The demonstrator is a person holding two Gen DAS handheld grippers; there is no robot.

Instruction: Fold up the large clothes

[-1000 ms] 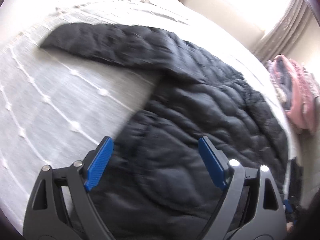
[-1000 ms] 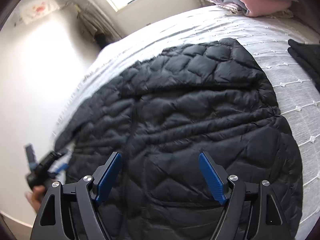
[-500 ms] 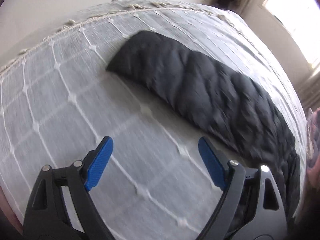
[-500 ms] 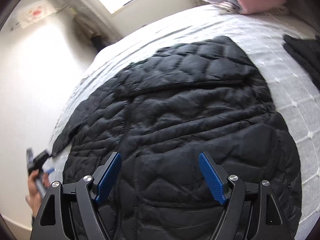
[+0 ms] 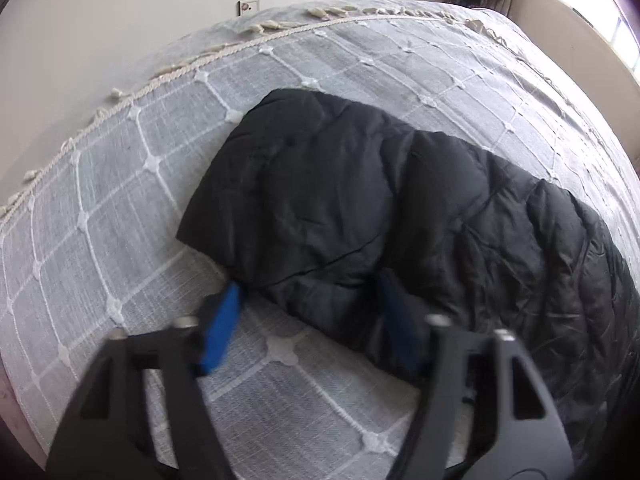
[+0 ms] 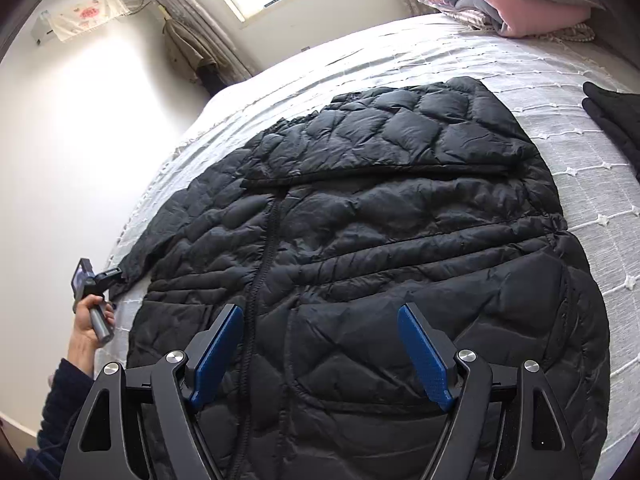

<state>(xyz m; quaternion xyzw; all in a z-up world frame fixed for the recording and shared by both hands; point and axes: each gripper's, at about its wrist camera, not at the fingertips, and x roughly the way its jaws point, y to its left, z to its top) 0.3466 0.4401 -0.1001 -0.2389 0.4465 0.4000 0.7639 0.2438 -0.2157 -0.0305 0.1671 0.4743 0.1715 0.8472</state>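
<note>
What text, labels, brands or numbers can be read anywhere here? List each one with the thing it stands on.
None can be read.
Black quilted jacket: no label or logo shows.
Air conditioner cover on the wall: a pink printed pattern, no legible words.
Wall sockets: plain, too small for any marking.
Left tongs and right tongs: no markings on the blue pads.
</note>
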